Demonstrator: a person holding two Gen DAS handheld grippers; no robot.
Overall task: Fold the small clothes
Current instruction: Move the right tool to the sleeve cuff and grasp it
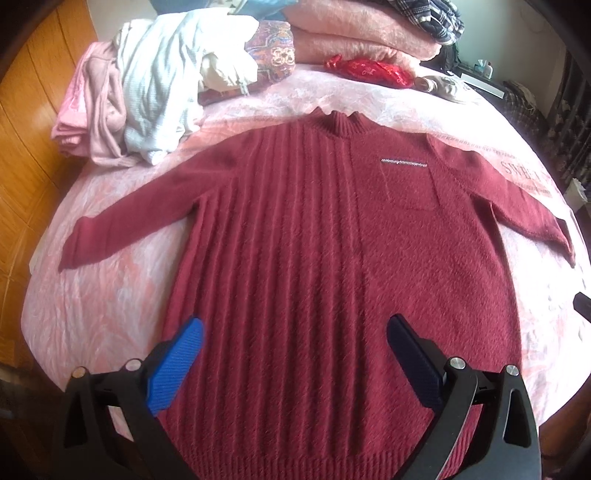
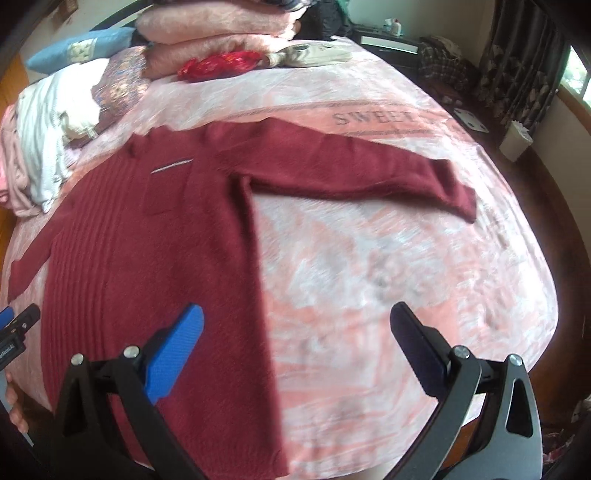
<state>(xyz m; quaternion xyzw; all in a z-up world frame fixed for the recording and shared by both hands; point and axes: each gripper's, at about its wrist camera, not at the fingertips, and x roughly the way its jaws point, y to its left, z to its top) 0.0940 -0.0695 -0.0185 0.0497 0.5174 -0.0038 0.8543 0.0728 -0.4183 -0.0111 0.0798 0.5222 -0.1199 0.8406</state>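
Note:
A dark red knit sweater (image 1: 314, 229) lies flat, front up, on the pink bedspread (image 1: 103, 295), both sleeves spread out to the sides. It has a chest pocket with a silver trim (image 1: 404, 162). My left gripper (image 1: 295, 332) is open and empty, hovering above the sweater's lower body near the hem. My right gripper (image 2: 295, 325) is open and empty, above the sweater's right side edge (image 2: 258, 277); the right sleeve (image 2: 351, 170) stretches away ahead of it. The left gripper's tip shows at the right wrist view's left edge (image 2: 14, 321).
A heap of white and pink clothes (image 1: 140, 99) lies at the back left of the bed. Folded pink blankets (image 1: 354, 33), a red cloth (image 1: 369, 70) and a patterned cushion (image 1: 275, 48) lie at the head. A white bin (image 2: 515, 142) stands on the floor to the right.

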